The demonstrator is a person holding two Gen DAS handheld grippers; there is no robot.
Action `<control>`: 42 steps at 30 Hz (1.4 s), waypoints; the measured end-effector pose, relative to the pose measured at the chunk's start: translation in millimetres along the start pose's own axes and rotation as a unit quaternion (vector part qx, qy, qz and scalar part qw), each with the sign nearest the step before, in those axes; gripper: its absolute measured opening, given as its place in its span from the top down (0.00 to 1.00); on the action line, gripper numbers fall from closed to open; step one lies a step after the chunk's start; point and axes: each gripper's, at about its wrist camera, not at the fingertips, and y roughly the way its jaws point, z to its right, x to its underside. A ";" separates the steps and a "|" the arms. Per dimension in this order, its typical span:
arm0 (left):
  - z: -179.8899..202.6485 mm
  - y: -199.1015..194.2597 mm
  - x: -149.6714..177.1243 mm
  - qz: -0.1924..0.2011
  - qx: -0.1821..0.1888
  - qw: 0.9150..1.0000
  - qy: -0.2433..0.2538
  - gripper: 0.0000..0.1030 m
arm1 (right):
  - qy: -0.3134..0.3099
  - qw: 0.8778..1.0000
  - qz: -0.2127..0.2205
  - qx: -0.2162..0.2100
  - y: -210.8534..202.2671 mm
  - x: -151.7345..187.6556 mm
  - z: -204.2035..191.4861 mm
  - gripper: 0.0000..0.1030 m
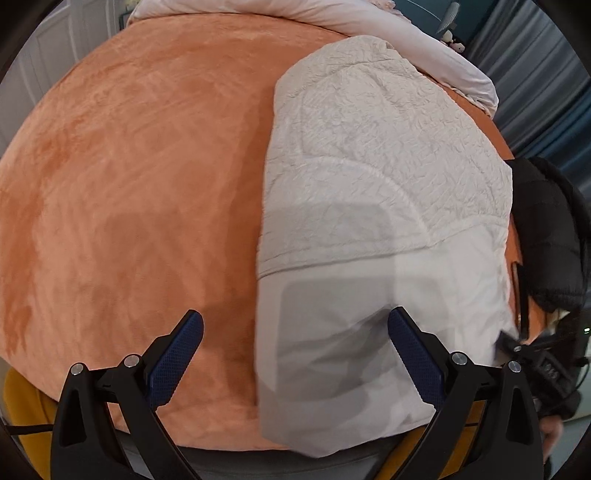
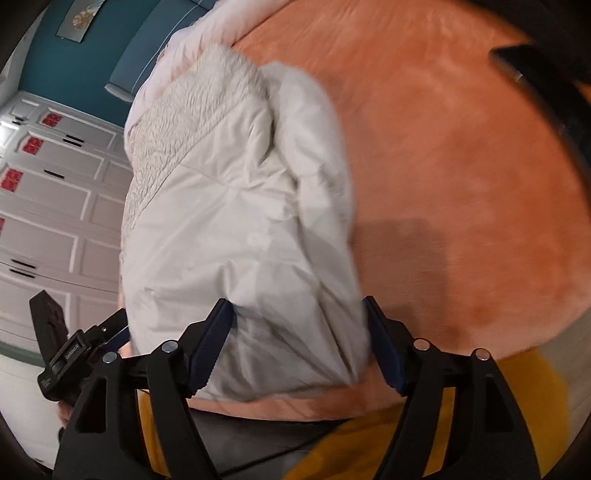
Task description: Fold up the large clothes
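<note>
Left claw (image 1: 295, 354): wide open, its two blue-padded fingers far apart at the bottom of the left wrist view; it holds nothing. The right finger (image 1: 415, 363) is in front of the garment's near end, but contact cannot be told.
Right claw (image 2: 299, 343): open about as wide as the bundle, with the garment's near end between its two blue pads. Both pads seem to lie against the fabric; whether they really press it, I cannot tell.
White puffy folded jacket with a fleecy textured upper part (image 1: 388, 221): lies on the bed, at right of centre in the left wrist view; left of centre in the right wrist view (image 2: 236, 221).
Orange plush bed cover (image 1: 129, 184): under the jacket, filling most of both views.
Pale pink duvet (image 1: 332, 22): bunched at the top edge of the left wrist view, beyond the jacket.
</note>
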 end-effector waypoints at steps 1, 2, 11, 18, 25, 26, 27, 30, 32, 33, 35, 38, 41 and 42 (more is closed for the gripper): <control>2.5 0.1 -3.5 0.001 0.002 1.000 0.000 0.05 | 0.002 1.000 -0.006 -0.012 5.5 -2.1 -1.6 0.29; 6.0 0.4 -7.5 0.005 0.001 1.000 0.002 0.05 | 0.004 1.000 -0.009 -0.016 10.5 -2.1 -4.1 0.27; 16.7 19.7 -30.2 0.009 0.006 1.000 0.010 0.05 | 0.012 0.999 -0.009 -0.031 38.0 1.4 -10.4 0.14; 0.1 33.8 -37.9 0.000 0.074 0.997 -0.009 0.05 | 0.024 0.998 -0.004 -0.060 44.4 2.6 6.4 0.11; -17.5 39.4 -41.6 0.005 0.143 0.990 0.003 0.05 | 0.028 0.993 -0.010 -0.113 47.3 4.5 18.5 0.24; -18.3 36.5 -41.4 0.010 0.150 0.989 0.004 0.06 | 0.028 0.992 -0.008 -0.124 47.2 3.3 17.0 0.36; -18.4 32.4 -41.0 0.019 0.154 0.988 0.007 0.12 | 0.021 0.991 -0.003 -0.130 44.2 -0.6 17.4 0.49; -13.9 8.7 -38.3 0.066 0.139 0.987 0.050 0.25 | -0.025 0.992 0.022 -0.118 29.1 1.5 -3.3 0.70; -16.5 -7.2 -42.7 0.089 0.142 0.984 0.061 0.31 | -0.057 0.991 0.042 -0.113 20.0 2.2 -24.8 0.73; -19.4 -13.6 -45.2 0.098 0.144 0.983 0.062 0.35 | -0.073 0.990 0.050 -0.109 19.8 2.0 -37.3 0.74; -29.4 -29.7 -55.6 0.117 0.148 0.980 0.063 0.37 | -0.110 0.986 0.063 -0.108 17.5 3.0 -65.0 0.74; -48.4 -50.3 -74.0 0.148 0.144 0.977 0.059 0.40 | -0.155 0.978 0.079 -0.115 19.8 2.5 -100.2 0.75; -76.5 -69.1 -90.9 0.182 0.130 0.973 0.052 0.44 | -0.204 0.968 0.094 -0.114 31.2 1.9 -140.0 0.76; -83.6 -74.0 -96.0 0.191 0.123 0.973 0.050 0.45 | -0.217 0.964 0.099 -0.116 36.6 0.9 -151.7 0.76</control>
